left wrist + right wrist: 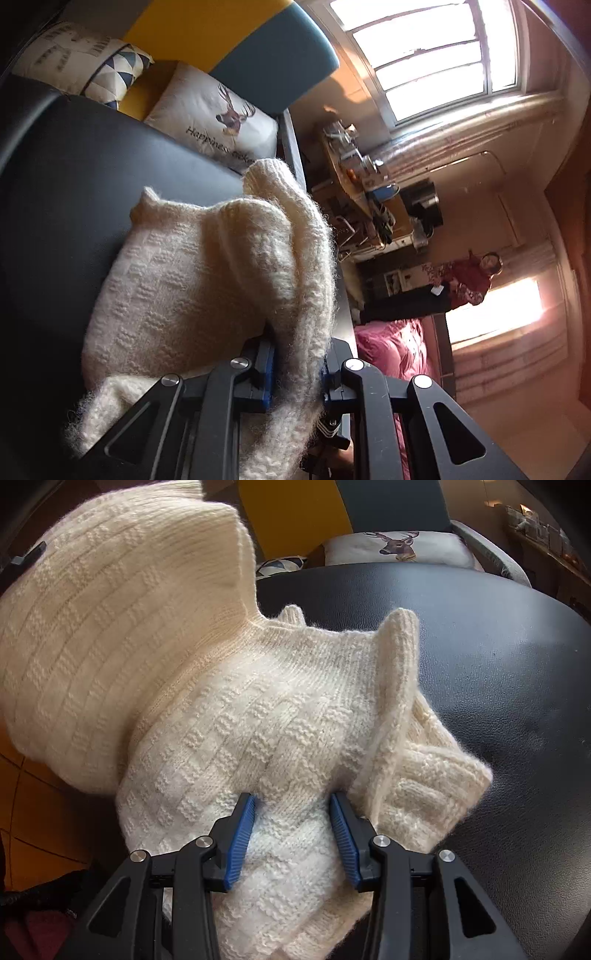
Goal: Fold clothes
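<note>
Lying partly bunched on the black padded seat [498, 664], the cream knitted sweater [258, 720] had one large section raised into the air at the upper left of the right wrist view, while its body and a ribbed cuff [436, 786] rested on the leather-like surface. The right gripper [293, 827] stood with its blue-padded jaws parted, straddling a flat stretch of the knit without pinching it. The left gripper [297, 373] had a thick fuzzy fold of the same sweater running between its jaws, and appeared closed on that fold, holding it up off the seat.

The garment looked soft, bulky and light, with a loose, hairy yarn that would sag and stretch under its own weight rather than keep a crease. Its fuzz seemed likely to cling to the ribbed pads, so slipping was a small risk; snagging was the greater one. The firmer ribbed edges, at the cuff and hem, looked the best places to take hold, gathering a double thickness rather than a single layer.

A cushion printed with a stag [221, 118] lay beyond the seat.
</note>
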Demonstrator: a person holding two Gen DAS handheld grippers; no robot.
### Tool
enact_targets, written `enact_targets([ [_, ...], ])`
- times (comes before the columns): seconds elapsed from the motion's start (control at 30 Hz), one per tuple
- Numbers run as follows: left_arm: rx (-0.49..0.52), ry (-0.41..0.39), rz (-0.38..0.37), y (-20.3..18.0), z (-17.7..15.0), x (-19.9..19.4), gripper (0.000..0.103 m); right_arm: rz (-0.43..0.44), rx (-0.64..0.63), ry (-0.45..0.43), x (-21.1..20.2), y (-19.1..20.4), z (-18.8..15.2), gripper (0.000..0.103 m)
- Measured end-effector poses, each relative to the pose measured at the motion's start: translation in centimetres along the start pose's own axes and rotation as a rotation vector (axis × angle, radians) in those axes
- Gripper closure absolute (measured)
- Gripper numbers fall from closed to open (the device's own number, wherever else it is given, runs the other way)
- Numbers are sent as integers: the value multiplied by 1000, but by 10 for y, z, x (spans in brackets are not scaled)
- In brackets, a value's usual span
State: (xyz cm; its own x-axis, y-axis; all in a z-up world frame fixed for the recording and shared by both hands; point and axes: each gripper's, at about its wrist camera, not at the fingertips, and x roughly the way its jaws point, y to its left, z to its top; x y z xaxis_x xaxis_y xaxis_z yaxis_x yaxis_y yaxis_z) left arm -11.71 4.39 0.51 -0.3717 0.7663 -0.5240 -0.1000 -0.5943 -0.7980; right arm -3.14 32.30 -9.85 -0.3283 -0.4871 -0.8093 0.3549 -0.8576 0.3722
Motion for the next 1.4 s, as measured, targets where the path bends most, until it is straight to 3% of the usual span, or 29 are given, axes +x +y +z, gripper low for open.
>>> enact_targets([
  [0.1,24,74,22,-12,-17,34,85,25,11,-18,-4,-4,-2,59],
  [0.17,28,112,38,-15,-26,54,85,39,16,-27,1,6,14,59],
  [0.3,2,137,77,-15,-38,85,85,58,31,-54,-2,5,13,59],
  [0.6,25,207,161,-9,-72,126,84,114,53,-117,-12,-4,3,59],
  [0.7,-8,230,131,-9,-75,127,75,120,49,-156,-19,-6,-4,61],
  [0.77,-50,246,82,-13,-71,121,68,125,61,-174,-28,-9,-10,61],
  [0.87,-89,266,-28,-24,-64,98,68,110,63,-184,-47,-12,-24,61],
  [0.97,-68,211,-105,-31,-56,59,62,71,73,-182,-65,-16,-40,61],
  [1.07,8,115,-32,-15,-49,20,55,8,93,-170,-86,-19,-60,61],
  [1.2,65,30,115,26,-54,-18,55,27,46,-214,-130,-1,-68,61],
  [1.27,80,7,148,48,-63,-31,55,83,-23,-245,-140,24,-48,60],
  [1.33,110,-10,183,64,-71,-33,55,147,-85,-255,-135,56,-22,53],
  [1.4,117,-4,201,75,-77,-30,55,158,-154,-253,-126,92,-6,50],
])
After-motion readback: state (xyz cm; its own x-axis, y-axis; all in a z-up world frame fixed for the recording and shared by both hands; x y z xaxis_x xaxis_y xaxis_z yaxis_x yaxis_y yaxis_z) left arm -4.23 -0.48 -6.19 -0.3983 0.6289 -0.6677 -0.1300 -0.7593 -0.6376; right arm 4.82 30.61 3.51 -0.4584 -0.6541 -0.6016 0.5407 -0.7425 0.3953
